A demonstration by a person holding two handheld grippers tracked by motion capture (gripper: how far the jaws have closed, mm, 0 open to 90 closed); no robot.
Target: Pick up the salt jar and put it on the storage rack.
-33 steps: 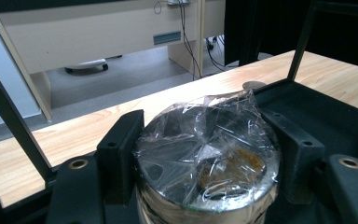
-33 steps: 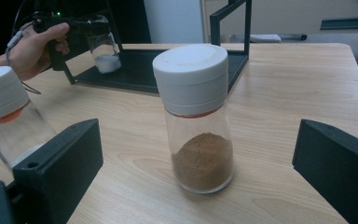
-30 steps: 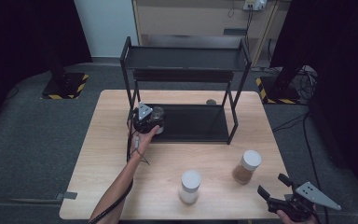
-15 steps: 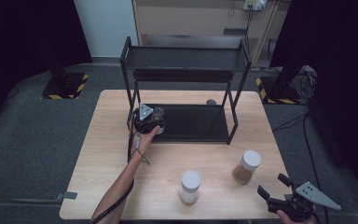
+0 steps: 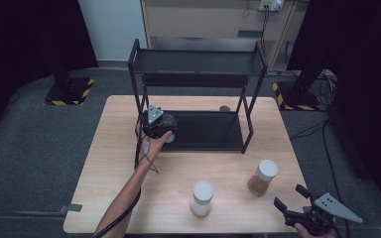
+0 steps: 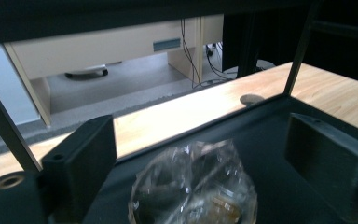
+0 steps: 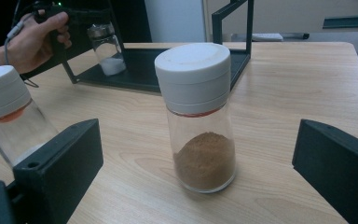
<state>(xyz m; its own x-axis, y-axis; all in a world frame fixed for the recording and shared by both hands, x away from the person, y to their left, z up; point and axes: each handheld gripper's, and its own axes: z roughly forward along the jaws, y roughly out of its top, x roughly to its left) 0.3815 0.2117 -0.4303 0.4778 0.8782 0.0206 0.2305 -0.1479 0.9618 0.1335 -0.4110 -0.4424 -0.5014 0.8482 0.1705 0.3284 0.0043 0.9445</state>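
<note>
Left hand (image 5: 151,141) holds the left gripper (image 5: 166,130) at the near-left corner of the black rack (image 5: 250,124), over its bottom shelf. Jaws have just been opening: now wide apart in the left gripper view. A clear jar (image 6: 193,186) w/ a shiny lid sits low between them on the dark shelf tray, pads not pressing it. In the right gripper view the same jar (image 7: 106,49) stands upright on the shelf's left end, white powder in the bottom, just beside that gripper (image 7: 81,21).

Mid table, near edge: white-capped jar (image 5: 202,198), upright, w/ pale contents. To its right and a bit farther, brown-powder jar (image 5: 263,177) w/ white cap, upright, well apart from the rack. A small round grey disc (image 5: 224,108) lies on the table behind the rack's far-right side.

Far right, near corner: right gripper (image 5: 292,202) off the table's edge, grey three-cornered plate on top. Jaws spread wide, gripping nothing. In the right gripper view the brown-powder jar (image 7: 198,116) stands ahead between the two jaws, untouched.
</note>
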